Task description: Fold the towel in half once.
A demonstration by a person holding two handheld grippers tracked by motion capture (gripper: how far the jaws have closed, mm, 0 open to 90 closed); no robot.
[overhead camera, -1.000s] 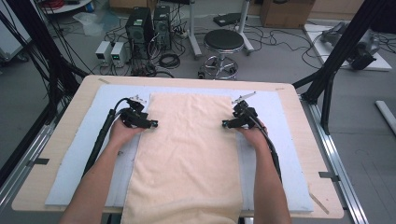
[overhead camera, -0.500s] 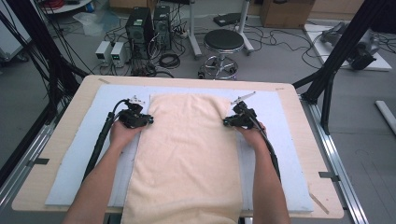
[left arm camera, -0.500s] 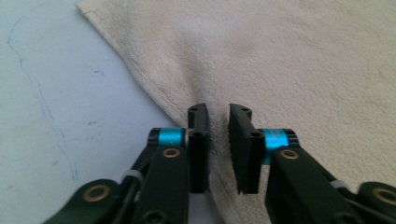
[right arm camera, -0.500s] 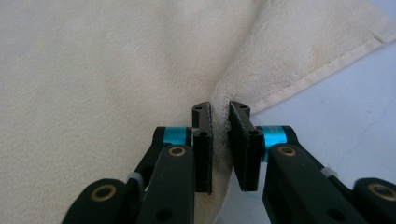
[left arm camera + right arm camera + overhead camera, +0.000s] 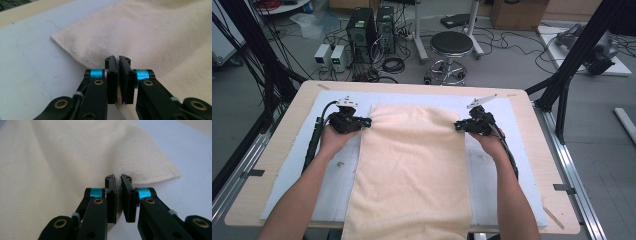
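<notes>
While each gripper (image 5: 368, 122) (image 5: 458, 126) pinches a far side edge, the towel (image 5: 412, 170) runs lengthwise toward the person.

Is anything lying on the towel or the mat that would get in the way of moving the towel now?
Nothing visible. Both claws, left and right, pinch the towel's side edges; the mat around it is bare.

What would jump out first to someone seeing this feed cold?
A long cream towel runs down the middle of the pale blue mat and hangs over the table's near edge. At its far end, the left tongs and right tongs are each shut on a side edge, near the far corners. Beyond the table, a black stool stands among floor cables.
</notes>
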